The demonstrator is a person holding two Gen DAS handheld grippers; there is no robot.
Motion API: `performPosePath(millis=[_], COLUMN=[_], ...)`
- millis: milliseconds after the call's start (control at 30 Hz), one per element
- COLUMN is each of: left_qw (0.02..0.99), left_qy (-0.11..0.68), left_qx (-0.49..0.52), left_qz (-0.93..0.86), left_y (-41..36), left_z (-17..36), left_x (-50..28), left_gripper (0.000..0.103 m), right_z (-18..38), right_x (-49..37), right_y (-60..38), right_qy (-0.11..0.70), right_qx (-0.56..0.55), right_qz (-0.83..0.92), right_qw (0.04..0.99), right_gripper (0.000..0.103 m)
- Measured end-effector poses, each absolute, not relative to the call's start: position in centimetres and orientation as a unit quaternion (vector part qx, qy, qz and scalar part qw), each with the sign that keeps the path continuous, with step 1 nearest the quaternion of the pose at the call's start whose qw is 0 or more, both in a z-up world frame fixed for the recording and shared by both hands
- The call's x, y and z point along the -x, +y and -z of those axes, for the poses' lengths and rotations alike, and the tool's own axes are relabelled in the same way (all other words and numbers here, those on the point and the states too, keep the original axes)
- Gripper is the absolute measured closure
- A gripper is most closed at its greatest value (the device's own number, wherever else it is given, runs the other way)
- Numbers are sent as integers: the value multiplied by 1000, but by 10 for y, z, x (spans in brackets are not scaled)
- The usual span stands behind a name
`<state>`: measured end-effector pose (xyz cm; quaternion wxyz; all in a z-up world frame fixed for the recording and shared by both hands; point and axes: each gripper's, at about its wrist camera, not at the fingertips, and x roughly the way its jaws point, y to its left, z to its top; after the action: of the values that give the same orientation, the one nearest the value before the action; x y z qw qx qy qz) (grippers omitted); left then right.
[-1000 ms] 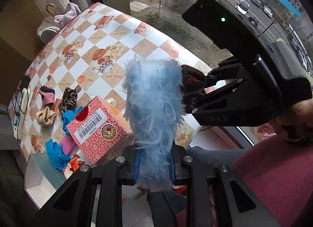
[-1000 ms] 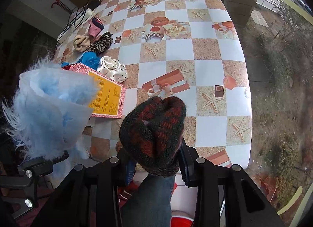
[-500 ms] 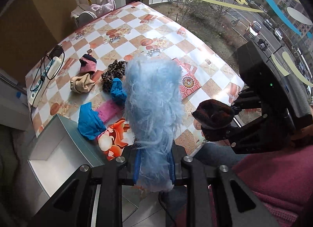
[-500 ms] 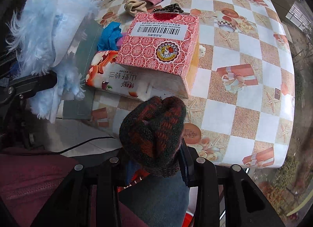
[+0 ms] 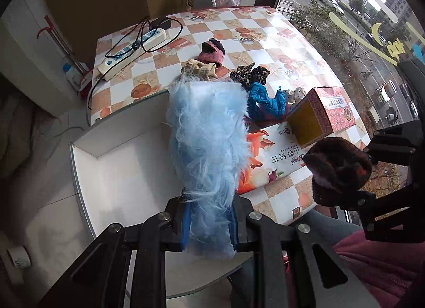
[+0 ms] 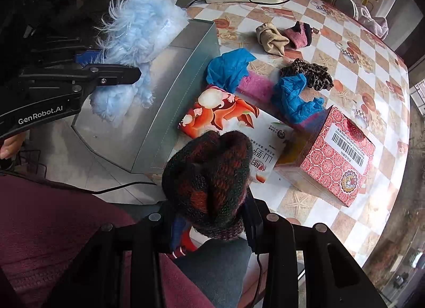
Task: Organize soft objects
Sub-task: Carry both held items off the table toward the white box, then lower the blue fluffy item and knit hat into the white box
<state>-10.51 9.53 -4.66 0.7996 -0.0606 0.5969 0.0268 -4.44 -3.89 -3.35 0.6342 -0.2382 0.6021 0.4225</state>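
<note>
My left gripper [image 5: 209, 224] is shut on a fluffy light-blue piece [image 5: 207, 146] and holds it above the open grey box [image 5: 114, 175] with a white inside. The piece also shows in the right wrist view [image 6: 138, 31]. My right gripper [image 6: 212, 225] is shut on a dark red-and-black knitted piece [image 6: 209, 178], off the table's near edge; it shows at the right of the left wrist view [image 5: 337, 170]. On the table lie a beige sock [image 6: 272, 38], a pink-black sock [image 6: 298, 34], a leopard scrunchie [image 6: 308, 73] and blue cloths [image 6: 228, 67].
A red patterned carton [image 6: 332, 156] stands on the checked table [image 6: 358, 69], beside a flat orange-white packet [image 6: 228, 119]. A power strip with cables [image 5: 132, 47] lies at the far corner. A pink cloth [image 6: 253, 85] lies between the blue cloths.
Both grippers have swung left with their pieces. The blue fluffy piece has come over the open grey box, and the knitted piece has come nearer the packet's edge.
</note>
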Motion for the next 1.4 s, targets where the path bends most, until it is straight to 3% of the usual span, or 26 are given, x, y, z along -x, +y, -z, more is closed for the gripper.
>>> performPosePath(millis=[667,1400], left_qw=[786,776], left_qy=[596,604], left_qx=[120,128], left_qz=[-110,-124], left_y=[154,160], left_z=[72,85], left_x=[160,167], left_gripper=[77,77], right_z=[13,28], right_x=[55,56], right_y=[75,72], right_qy=[593,621], right_qx=[226,217], right_qz=[-462,-444], right_qw=[619,609], right_gripper=[64,64])
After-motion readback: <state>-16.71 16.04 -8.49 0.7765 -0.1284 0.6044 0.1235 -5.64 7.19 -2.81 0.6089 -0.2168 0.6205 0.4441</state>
